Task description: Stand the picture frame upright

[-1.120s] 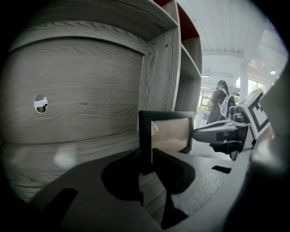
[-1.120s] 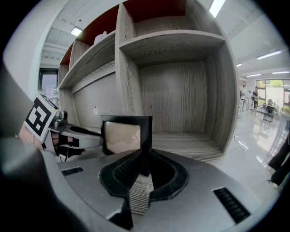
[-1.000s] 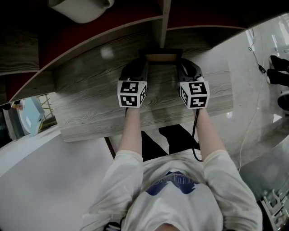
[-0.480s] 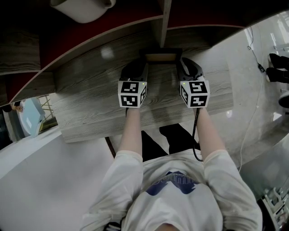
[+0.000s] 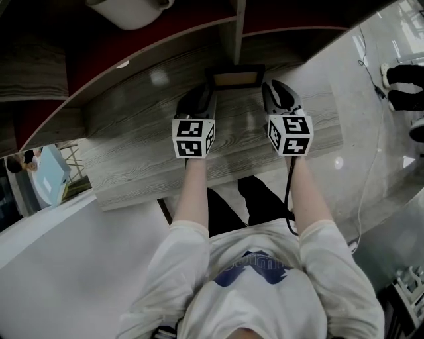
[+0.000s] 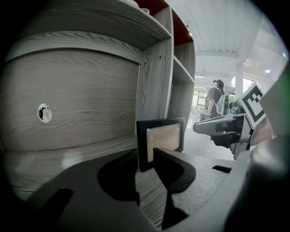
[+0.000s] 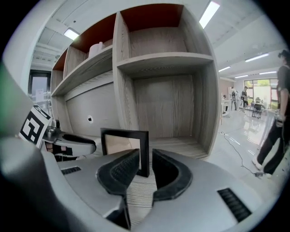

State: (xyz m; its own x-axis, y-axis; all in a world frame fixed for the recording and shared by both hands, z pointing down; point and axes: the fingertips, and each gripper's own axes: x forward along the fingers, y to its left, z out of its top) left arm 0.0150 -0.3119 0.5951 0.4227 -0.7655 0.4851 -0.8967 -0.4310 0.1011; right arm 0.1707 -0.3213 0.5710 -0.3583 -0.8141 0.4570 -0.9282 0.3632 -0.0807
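Two bare forearms reach forward from white sleeves, each hand carrying one hand-held gripper with one marker cube on top, so two cubes in all. The left hand-held gripper (image 5: pixel 207 93) has its jaws moderately apart; in its own view the frame's left border stands in the gap just past the tips, and the pads do not press on it. The right hand-held gripper (image 5: pixel 270 91) has just been opening its jaws and they stand at a similar middling width; the frame's right border shows in the gap between them, with a sliver of space on either side, so nothing is clamped.

Between the two sets of tips stands the single picture frame (image 5: pixel 236 77), upright on the grey wood-grain surface (image 5: pixel 132 152). It is a wide rectangle with a flat black border around a pale tan panel, and its face is turned towards the person. It stands just in front of the shelf unit's upright divider (image 5: pixel 232 36); whether its back touches the divider cannot be told.

Further back, the left bay's rear panel has one small round hole (image 6: pixel 44 112), and one white vessel (image 5: pixel 129 10) sits on a higher shelf
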